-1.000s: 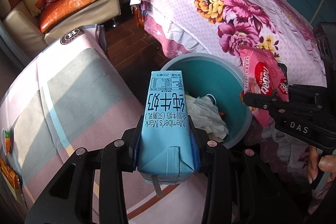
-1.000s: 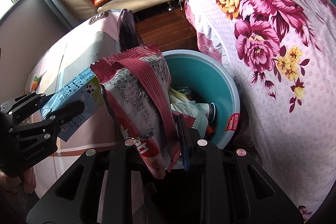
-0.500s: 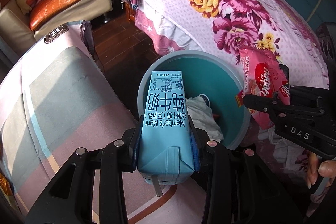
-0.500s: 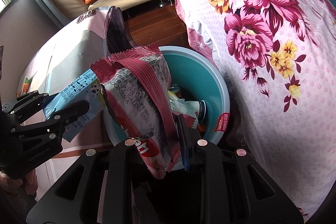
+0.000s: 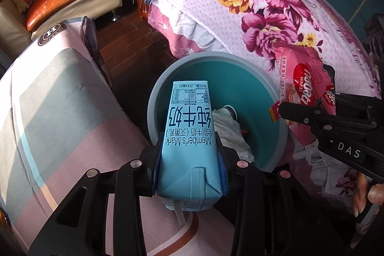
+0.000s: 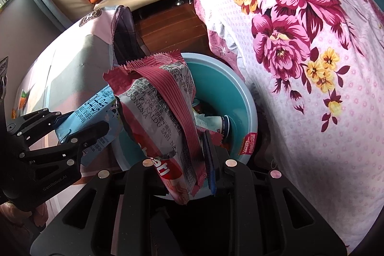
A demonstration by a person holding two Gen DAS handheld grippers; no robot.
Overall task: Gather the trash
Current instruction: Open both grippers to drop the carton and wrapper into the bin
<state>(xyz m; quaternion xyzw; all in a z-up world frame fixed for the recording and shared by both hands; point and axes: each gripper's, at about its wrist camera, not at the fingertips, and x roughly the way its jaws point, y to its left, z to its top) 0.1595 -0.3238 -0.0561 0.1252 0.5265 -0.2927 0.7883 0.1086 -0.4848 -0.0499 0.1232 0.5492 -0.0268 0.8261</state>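
Bin (image 5: 217,64) between bed (image 5: 276,6) and table (image 5: 60,100)

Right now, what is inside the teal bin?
Inside the teal bin lie crumpled white trash, a dark-capped container and a small red scrap. The milk carton and wafer wrapper cover the rest.

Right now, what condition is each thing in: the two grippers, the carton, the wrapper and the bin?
left gripper: shut on the milk carton.
milk carton: held upside down, poised above the bin's near rim.
right gripper: shut on the wafer wrapper.
wafer wrapper: crumpled, held over the bin.
bin: open, partly filled with white crumpled trash.
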